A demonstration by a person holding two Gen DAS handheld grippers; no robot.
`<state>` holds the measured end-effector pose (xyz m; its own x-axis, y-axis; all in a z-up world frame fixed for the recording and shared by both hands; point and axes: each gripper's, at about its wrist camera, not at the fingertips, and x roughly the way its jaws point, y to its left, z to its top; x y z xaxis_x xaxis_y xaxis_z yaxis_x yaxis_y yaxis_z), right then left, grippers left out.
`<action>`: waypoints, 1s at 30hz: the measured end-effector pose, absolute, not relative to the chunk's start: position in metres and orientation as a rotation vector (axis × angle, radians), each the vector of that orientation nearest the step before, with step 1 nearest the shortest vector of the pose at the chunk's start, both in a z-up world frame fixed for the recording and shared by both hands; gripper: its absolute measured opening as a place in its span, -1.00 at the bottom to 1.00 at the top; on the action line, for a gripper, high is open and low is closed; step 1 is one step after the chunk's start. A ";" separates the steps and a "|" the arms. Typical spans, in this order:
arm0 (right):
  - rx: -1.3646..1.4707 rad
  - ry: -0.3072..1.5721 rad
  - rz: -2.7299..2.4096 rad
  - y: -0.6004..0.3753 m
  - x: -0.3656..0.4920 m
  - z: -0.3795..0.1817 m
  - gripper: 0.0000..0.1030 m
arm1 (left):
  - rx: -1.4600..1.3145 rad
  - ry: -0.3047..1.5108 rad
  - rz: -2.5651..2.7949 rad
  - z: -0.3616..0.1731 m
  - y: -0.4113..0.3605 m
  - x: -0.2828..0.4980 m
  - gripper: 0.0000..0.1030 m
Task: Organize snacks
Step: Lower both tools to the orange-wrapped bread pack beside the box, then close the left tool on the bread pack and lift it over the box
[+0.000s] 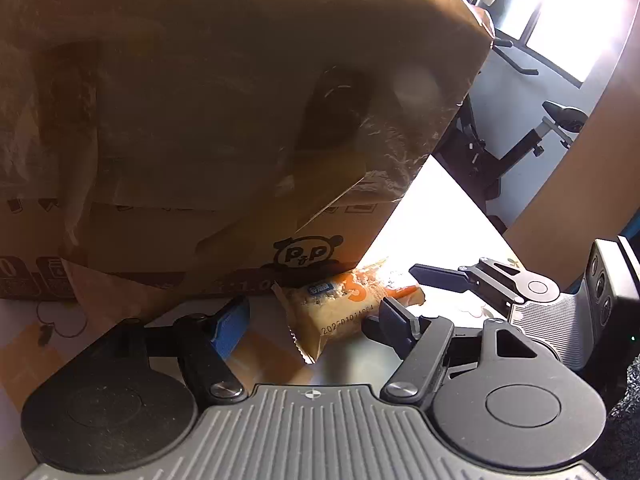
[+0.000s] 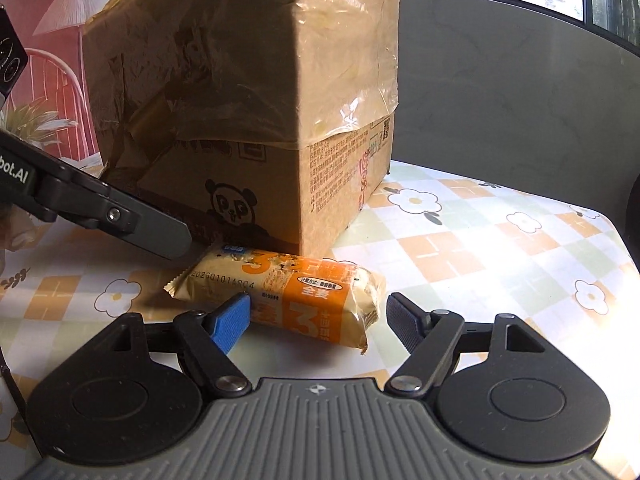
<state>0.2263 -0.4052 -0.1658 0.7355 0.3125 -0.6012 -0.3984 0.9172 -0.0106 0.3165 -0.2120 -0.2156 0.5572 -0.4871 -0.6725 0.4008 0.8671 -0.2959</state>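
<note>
Orange-and-cream plastic-wrapped snack bar [image 2: 280, 300] flat on the flower-patterned checked table [image 2: 480, 256], just in front of the tall brown taped cardboard box [image 2: 240, 100], apparently touching its bottom edge. Right gripper [image 2: 318, 314] low at the near side, jaws wide open and astride the bar, holding nothing yet. Left gripper [image 1: 316, 320] also open and empty, close to the bar's crimped end. Best to centre the right jaws on the bar's middle, close gently to avoid crushing, then lift clear of the box
</note>
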 end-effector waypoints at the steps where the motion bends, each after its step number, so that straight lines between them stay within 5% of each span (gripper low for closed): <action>1: -0.142 0.634 0.395 -0.405 0.226 -0.166 0.44 | -0.122 0.832 -0.523 -0.218 -0.213 0.318 0.39; 11: -0.137 0.636 0.401 -0.405 0.229 -0.167 0.33 | -0.181 0.863 -0.507 -0.236 -0.221 0.329 0.29; 17: -0.146 0.634 0.399 -0.404 0.229 -0.167 0.31 | -0.179 0.867 -0.533 -0.249 -0.223 0.329 0.00; 30: -0.136 0.629 0.375 -0.377 0.192 -0.154 -0.10 | -0.136 0.852 -0.549 -0.237 -0.203 0.302 -0.11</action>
<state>0.1918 -0.3770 -0.1544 0.7444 0.3001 -0.5965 -0.3818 0.9242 -0.0115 0.3022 -0.2028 -0.2373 0.5292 -0.5113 -0.6771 0.4053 0.8534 -0.3276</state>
